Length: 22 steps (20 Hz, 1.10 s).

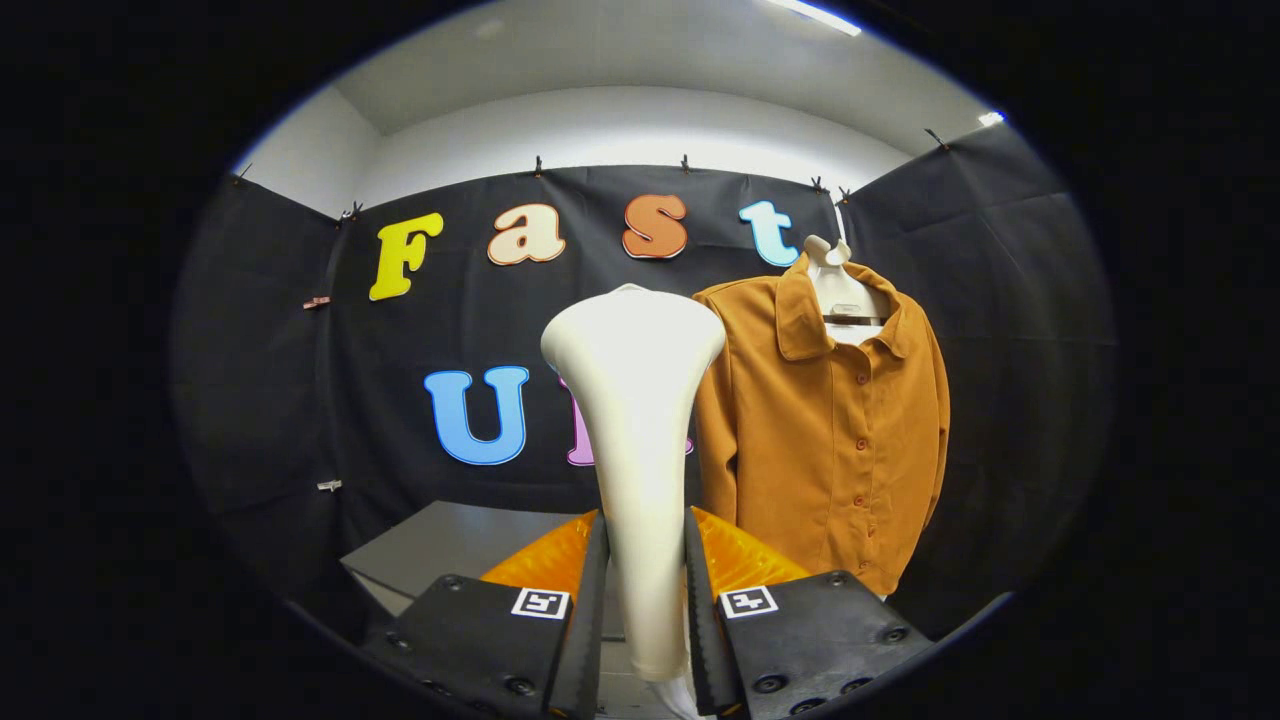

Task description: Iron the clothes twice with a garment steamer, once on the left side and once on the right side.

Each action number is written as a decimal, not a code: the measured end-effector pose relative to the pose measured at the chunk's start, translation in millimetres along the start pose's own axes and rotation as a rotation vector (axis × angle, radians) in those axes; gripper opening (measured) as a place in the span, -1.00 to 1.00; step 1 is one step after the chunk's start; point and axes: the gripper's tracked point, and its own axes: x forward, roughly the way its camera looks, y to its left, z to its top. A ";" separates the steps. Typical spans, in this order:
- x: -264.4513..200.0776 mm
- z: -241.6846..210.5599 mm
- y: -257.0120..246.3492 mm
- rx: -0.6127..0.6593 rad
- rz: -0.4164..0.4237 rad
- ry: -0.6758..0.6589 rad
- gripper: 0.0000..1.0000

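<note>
A: Mustard-brown shirt (pixel 825 430) hangs on a white hanger (pixel 838 285) vs the black booth wall, beyond the fingers & right of the steamer head.

B: Gripper (pixel 645 590)?

A: Both fingers clamped on the white steamer (pixel 632 420) handle, head upright, well apart from the fabric.

B: Risks?

A: Smooth tapered handle, prob. could slip or twist in the grip mid-stroke. Pushing too hard may swing the shirt off its hanger.

B: Containers?

A: None visible; grey table (pixel 450 555) below.

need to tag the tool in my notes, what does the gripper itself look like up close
The gripper has two black fingers with serrated inner edges, translucent orange parts behind them, visible screws, and a small square black-and-white marker on top of each finger.
</note>
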 end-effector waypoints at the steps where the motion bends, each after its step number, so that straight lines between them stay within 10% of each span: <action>1: 0.8 0.4 0.2 0.000 0.000 0.000 -0.20; 22: 10.1 -1.6 -7.4 -0.010 -0.023 0.010 -0.20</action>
